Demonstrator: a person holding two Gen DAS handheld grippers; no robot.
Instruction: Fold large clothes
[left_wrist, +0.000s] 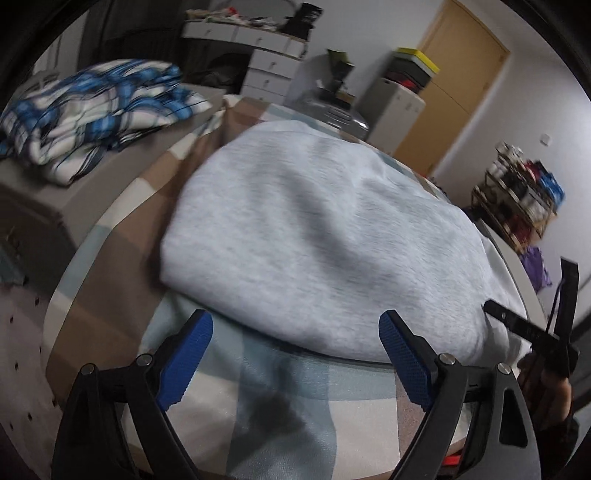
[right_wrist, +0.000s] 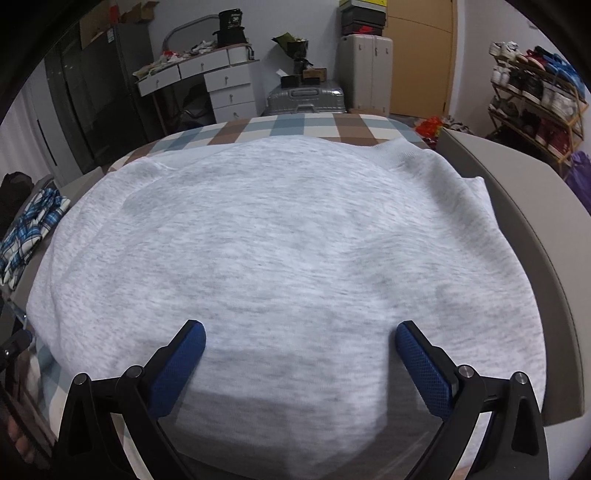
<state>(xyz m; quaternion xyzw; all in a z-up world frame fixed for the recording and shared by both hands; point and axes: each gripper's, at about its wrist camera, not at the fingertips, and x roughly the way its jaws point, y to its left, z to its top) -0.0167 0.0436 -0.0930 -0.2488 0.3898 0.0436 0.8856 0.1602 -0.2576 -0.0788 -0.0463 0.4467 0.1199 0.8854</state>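
The checked bedspread (right_wrist: 317, 127) covers the bed, brown, blue and cream squares, and on it lies the grey sweatshirt (right_wrist: 280, 236), taking up most of the near end. It looks folded over already: a doubled thickness shows along its near edge, and a ribbed band sits at the far right corner. A blue plaid garment (left_wrist: 92, 107) lies bundled well off to the left on a grey ledge, apart from the work.

I judge the fold to be partway through, with both tools between grips. The right gripper (right_wrist: 299, 350) hangs over the near part of the sweatshirt, its blue pads spread wide with nothing between them. The left gripper (left_wrist: 295, 343) is just short of the near hem, over bare bedspread, equally wide apart and empty.

The next move, I'd guess, calls for each to pinch a near corner through all layers and carry it away evenly, so the stack doesn't skew
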